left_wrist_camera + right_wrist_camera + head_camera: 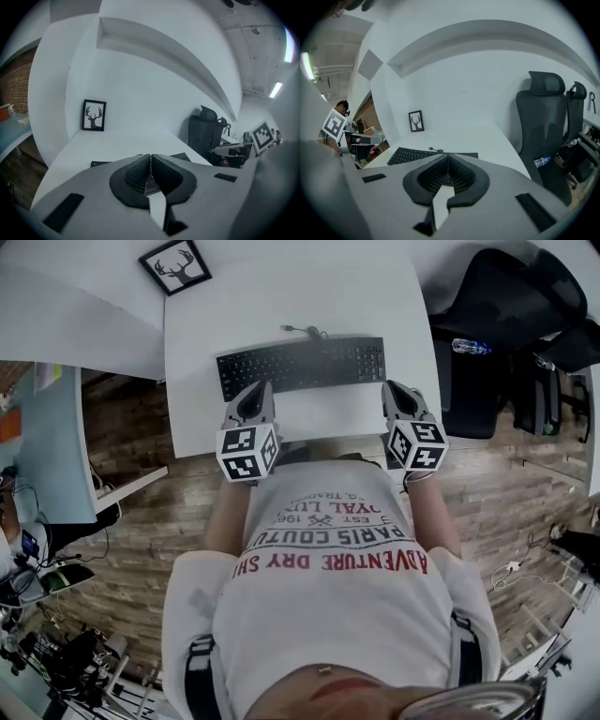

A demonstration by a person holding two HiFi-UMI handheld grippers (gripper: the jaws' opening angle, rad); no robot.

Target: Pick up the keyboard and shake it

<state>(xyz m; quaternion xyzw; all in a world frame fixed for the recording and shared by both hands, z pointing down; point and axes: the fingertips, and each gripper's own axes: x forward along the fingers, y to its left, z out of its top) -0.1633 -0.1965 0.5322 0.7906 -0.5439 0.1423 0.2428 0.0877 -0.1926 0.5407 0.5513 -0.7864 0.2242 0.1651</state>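
Closest to the head camera is the person's white T-shirt (pixel 328 549) with red and grey lettering, filling the lower half of the view.

Beyond it, the black keyboard (pixel 300 365) lies flat on a white desk (pixel 281 296), its long side running left to right, near the desk's front half. Its cable (pixel 302 331) curls from the back edge. I judge the keyboard not yet picked up: it rests fully on the desk and neither tool has hold of it.

My left gripper (pixel 260 388) points at the keyboard's front left part; from above its tip overlaps the front edge, though I cannot tell whether it touches. Its own view shows the 2 jaws pressed together with nothing between them. My right gripper (pixel 395 387) sits just beside the front right corner, jaws likewise closed and empty.

So the step in hand is the approach, with 1 tool at each end. Next, I judge, both sets of jaws must spread, slide over the keyboard's edges or ends, and clamp before any lift. The 2 grips should be level so the board rises evenly, and the cable needs slack for shaking.

Further out, a framed deer print (pixel 175 265) leans at the desk's back left corner. A black office chair (pixel 497 324) stands to the right, with a water bottle (pixel 469 346) on it.
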